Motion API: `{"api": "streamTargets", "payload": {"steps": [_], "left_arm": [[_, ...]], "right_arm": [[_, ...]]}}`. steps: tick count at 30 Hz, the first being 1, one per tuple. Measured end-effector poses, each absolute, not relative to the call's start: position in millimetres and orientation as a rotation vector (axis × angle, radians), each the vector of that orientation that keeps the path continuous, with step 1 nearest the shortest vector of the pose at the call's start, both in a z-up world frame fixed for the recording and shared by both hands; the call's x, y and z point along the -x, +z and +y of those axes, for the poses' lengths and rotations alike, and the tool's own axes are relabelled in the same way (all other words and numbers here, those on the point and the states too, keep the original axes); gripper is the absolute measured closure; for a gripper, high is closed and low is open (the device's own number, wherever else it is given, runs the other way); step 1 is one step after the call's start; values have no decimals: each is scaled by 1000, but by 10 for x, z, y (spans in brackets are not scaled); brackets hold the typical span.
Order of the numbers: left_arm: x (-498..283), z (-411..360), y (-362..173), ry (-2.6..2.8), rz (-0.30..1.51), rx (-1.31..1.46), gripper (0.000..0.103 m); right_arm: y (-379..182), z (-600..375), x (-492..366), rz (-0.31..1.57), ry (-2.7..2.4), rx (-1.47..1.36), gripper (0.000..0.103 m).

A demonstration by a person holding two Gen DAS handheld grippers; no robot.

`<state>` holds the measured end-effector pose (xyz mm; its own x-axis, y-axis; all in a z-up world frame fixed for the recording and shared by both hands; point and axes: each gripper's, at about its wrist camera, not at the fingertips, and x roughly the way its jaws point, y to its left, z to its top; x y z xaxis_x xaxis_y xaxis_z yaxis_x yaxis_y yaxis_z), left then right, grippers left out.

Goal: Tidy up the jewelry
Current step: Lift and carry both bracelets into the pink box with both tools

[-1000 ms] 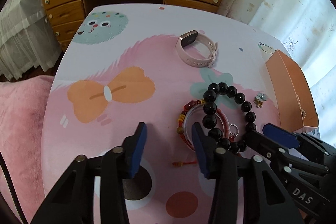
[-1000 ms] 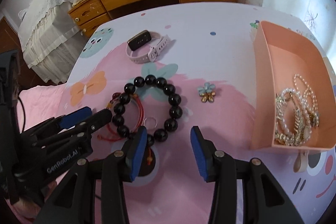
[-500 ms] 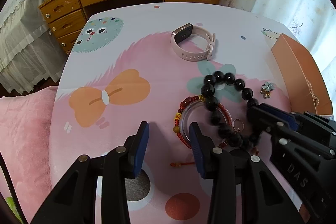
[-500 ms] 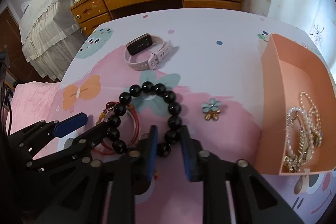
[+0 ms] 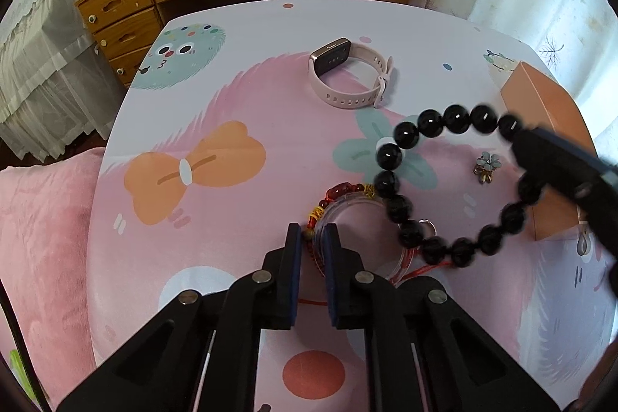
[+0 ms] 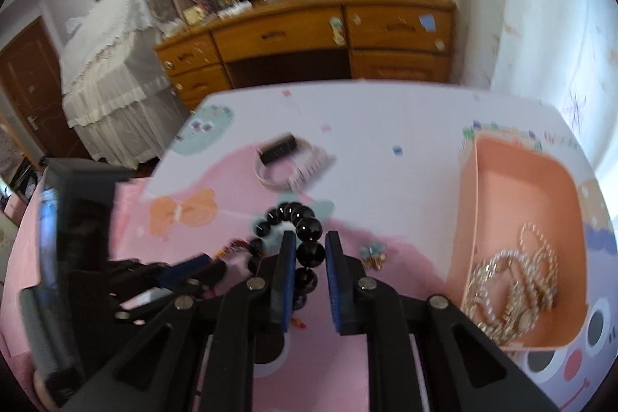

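Right gripper (image 6: 308, 250) clenches the black bead bracelet (image 5: 444, 180); carry it level, rightward over the peach tray (image 6: 529, 211). Left gripper (image 5: 313, 242) pinches the red bracelet (image 5: 340, 190).

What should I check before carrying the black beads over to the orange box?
1. Right gripper shut on the black bead bracelet: ok.
2. Bracelet lifted off the table: ok, it hangs from the gripper.
3. Bracelet free of the red string bracelet: cannot tell, they overlap in the left wrist view.
4. Left gripper shut on the red string bracelet, pinning it: ok.
5. Orange box has bare floor for the beads: ok, the pearl strands fill only the near end.
6. Flower brooch near the route to the box: not ok, watch it.
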<state>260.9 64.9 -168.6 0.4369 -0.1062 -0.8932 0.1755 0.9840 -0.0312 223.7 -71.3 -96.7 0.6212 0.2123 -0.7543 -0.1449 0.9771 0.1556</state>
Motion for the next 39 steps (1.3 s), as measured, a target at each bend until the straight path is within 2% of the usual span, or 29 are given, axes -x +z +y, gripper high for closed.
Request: {"api": "streamTargets", "payload": {"steps": [9,21,39], "left_arm": [[-2502,640,-1577,-138,1070,-46,94],[-2269,518,-1250,-103,989,14,94],[-2184,-392,-569,-213,824,33,94]], "right_arm": [[-586,-680,-2010,737,254,66,88],[-373,-943,-1715,693,271,133,88],[-109,-1677,-1450,560,236,220,88]]}}
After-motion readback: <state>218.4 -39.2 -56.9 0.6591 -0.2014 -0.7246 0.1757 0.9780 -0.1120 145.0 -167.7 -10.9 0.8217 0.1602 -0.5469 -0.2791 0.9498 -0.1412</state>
